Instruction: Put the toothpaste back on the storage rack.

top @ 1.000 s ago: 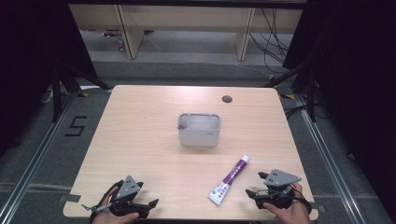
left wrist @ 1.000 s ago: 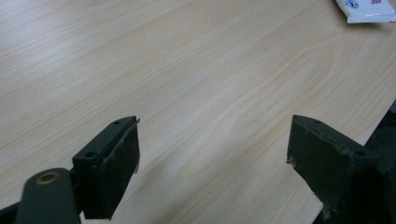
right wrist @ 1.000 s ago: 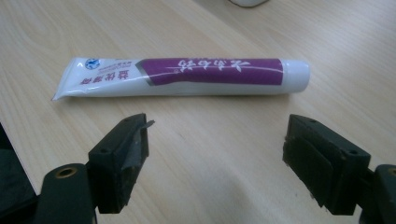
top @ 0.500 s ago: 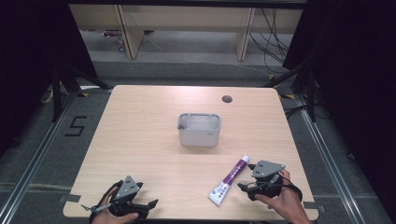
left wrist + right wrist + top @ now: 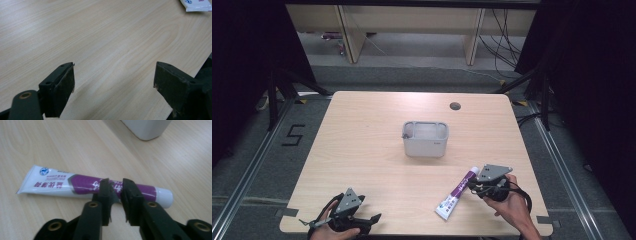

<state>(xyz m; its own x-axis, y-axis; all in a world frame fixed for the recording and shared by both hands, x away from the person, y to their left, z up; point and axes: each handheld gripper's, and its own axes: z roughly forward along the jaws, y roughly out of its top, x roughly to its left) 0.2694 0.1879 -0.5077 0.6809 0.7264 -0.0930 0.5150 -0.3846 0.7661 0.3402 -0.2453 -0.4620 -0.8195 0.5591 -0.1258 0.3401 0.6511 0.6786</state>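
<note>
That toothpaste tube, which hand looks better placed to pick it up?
The right gripper: its nearly closed jaws are right at the toothpaste tube. The left gripper sits open at the table's near-left edge, away from it.

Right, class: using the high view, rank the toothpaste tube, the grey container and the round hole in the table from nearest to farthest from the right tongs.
1. Toothpaste tube, right beside the right tongs.
2. Grey container, mid-table.
3. Round hole, near the far edge.

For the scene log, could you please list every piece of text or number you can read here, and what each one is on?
"5": marked on the floor left of the table.
Toothpaste tube: a round blue logo, red characters and small print, all too blurred to read.
Grey bin: a tiny mark on its front, unreadable.
</note>
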